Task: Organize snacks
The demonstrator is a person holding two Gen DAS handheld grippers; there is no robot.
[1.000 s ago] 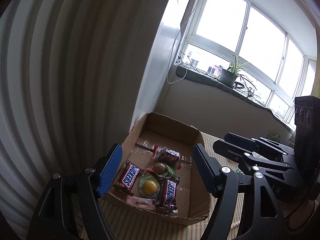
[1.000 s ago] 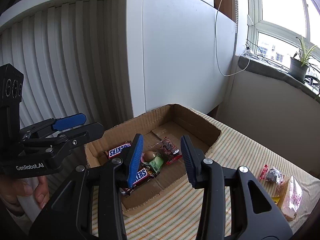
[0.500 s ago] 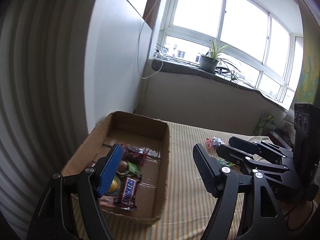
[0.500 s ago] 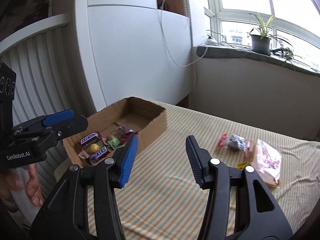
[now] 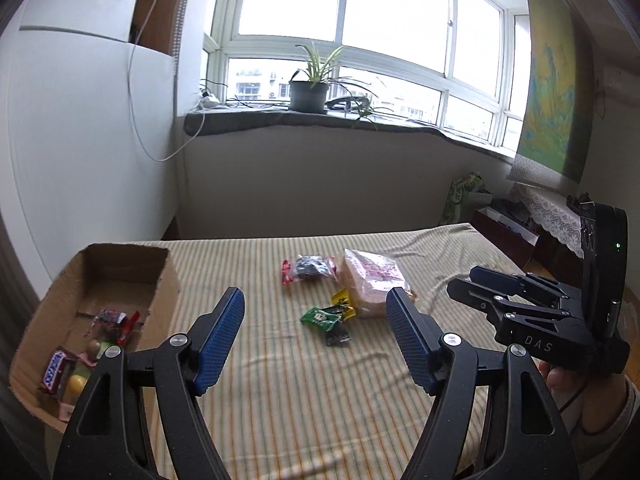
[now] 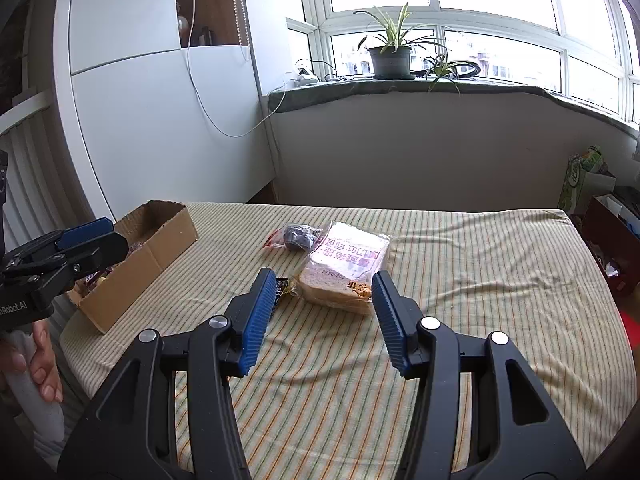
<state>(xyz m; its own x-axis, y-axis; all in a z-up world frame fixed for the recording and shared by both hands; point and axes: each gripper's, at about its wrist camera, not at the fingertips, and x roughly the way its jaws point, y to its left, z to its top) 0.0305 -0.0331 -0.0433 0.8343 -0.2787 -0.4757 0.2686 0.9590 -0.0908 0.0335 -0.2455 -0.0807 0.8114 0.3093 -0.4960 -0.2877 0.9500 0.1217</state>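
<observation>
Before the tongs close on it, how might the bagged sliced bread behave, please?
The bagged sliced bread likely squashes easily: soft slices show through thin clear film. The loose wrapper probably crinkles and slips. It lies flat on the striped cloth, so rolling seems unlikely.

Open brown cardboard box [image 5: 168, 280] w/ snack bars is set at left; clear-wrapped sliced bread pack [image 5: 372, 280] is laid centre-far on striped tablecloth [image 5: 280, 392].

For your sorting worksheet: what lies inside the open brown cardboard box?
Inside the brown cardboard box: a Snickers bar, a yellow round sweet and a red-wrapped snack. The left gripper hides some.
</observation>
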